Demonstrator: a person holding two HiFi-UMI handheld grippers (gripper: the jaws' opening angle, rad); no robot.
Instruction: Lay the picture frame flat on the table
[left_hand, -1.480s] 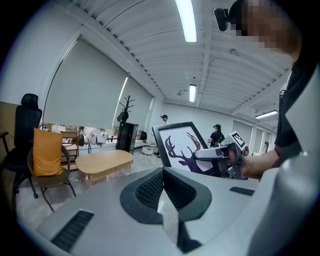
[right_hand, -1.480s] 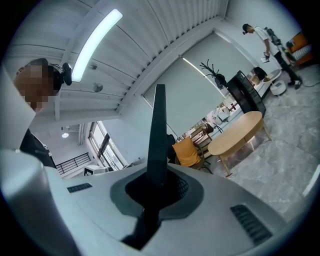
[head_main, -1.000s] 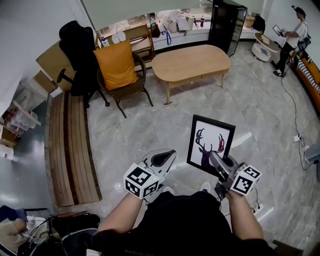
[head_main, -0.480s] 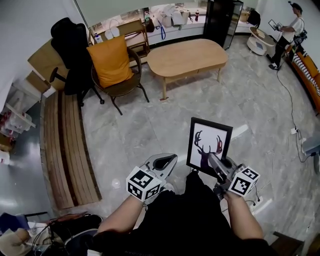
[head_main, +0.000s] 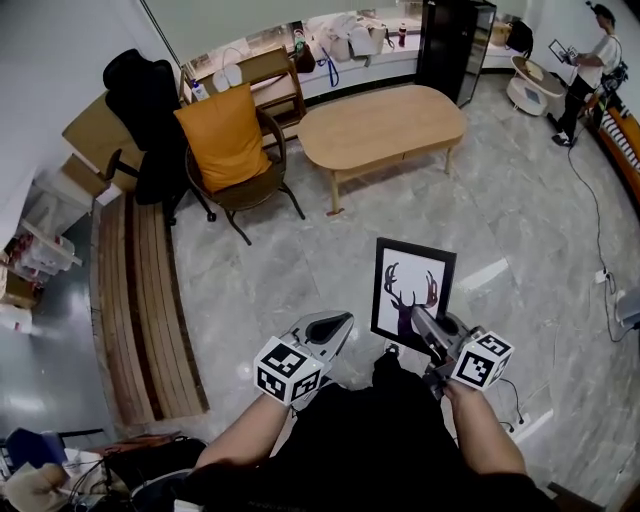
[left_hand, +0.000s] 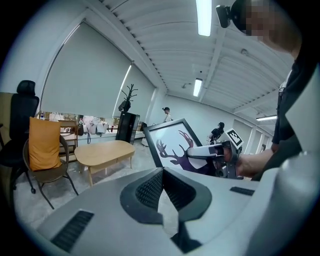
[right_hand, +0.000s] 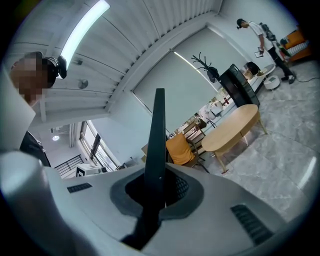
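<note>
The picture frame (head_main: 410, 290) is black with a deer print and stands upright in the air over the floor. My right gripper (head_main: 420, 320) is shut on its lower right edge. In the right gripper view the frame (right_hand: 158, 120) shows edge-on, rising from between the jaws. My left gripper (head_main: 338, 324) is to the left of the frame, shut, with nothing in it. In the left gripper view the frame (left_hand: 172, 147) and the right gripper (left_hand: 207, 150) show ahead to the right. The oval wooden table (head_main: 385, 125) stands farther ahead across the floor.
A wicker chair with an orange cushion (head_main: 228, 140) and a black office chair (head_main: 145, 110) stand left of the table. A wooden bench (head_main: 140, 300) runs along the left. A black cabinet (head_main: 455, 45) is behind the table. A person (head_main: 585, 85) stands far right. A cable (head_main: 590, 230) crosses the floor.
Both grippers and the frame have moved forward towards the table, a little lower. The right gripper's hold on the frame is unchanged, and the left gripper is still shut on nothing.
</note>
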